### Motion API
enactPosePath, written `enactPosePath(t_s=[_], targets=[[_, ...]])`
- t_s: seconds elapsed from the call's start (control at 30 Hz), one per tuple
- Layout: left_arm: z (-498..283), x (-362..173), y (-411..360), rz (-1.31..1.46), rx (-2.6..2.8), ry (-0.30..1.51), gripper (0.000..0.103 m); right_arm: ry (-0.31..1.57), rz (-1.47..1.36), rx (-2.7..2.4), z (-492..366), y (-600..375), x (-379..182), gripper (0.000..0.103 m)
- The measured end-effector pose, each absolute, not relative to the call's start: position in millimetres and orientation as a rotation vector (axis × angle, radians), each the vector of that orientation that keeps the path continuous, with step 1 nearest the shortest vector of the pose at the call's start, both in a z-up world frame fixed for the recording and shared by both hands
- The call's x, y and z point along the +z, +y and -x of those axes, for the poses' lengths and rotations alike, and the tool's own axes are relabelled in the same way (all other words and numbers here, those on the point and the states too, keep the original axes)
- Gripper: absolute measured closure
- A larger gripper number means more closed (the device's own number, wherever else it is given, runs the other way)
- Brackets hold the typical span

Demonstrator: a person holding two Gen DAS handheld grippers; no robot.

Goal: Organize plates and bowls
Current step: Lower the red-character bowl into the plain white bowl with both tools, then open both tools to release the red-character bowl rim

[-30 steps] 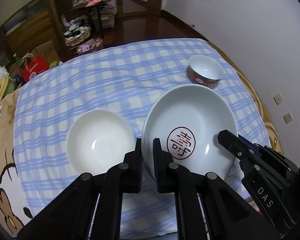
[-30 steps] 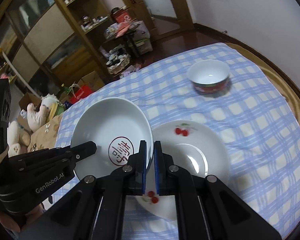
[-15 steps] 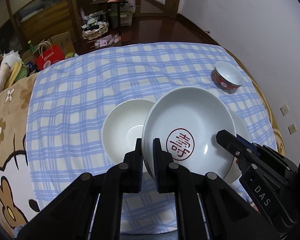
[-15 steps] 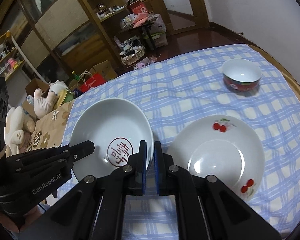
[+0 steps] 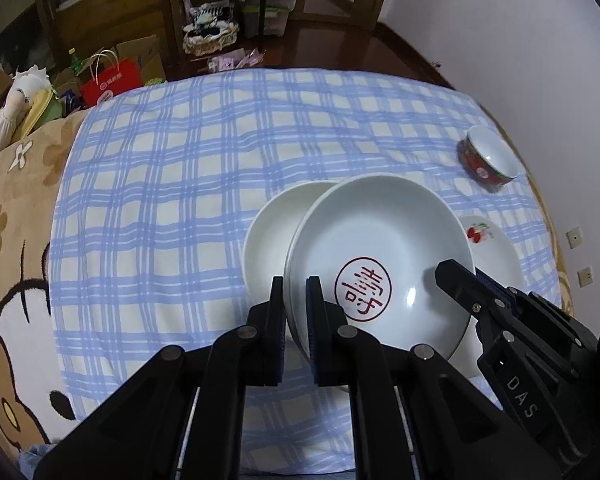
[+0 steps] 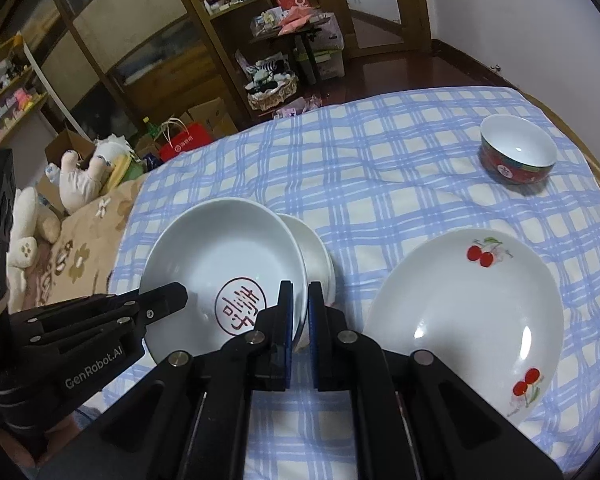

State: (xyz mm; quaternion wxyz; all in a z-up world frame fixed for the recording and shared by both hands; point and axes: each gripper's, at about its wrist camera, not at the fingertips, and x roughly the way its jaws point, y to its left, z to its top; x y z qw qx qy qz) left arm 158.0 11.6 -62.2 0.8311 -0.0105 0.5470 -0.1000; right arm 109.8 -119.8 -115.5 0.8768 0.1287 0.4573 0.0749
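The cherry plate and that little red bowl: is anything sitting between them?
No. In the right wrist view, only bare checked tablecloth lies between the cherry plate and the red bowl.

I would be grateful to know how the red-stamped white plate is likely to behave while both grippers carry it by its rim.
The red-stamped plate looks rigid glazed ceramic, so probably fragile if knocked against the plain white dish below. Its glossy rim may slip: the left gripper and right gripper pinch only thin edges.
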Motion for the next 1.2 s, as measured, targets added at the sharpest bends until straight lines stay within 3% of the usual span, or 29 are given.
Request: enactPosePath(t_s=[0.5,1.2], targets=[[-191,-112,26,0.102,-0.176,1.322,0.094,1.006,-0.160,0.129,-139,-96,-146,0.095],[-193,-130,24,0.120,-0.188,1.332,0.094,1.031,-0.158,0.112,-137,-100,-160,0.095]])
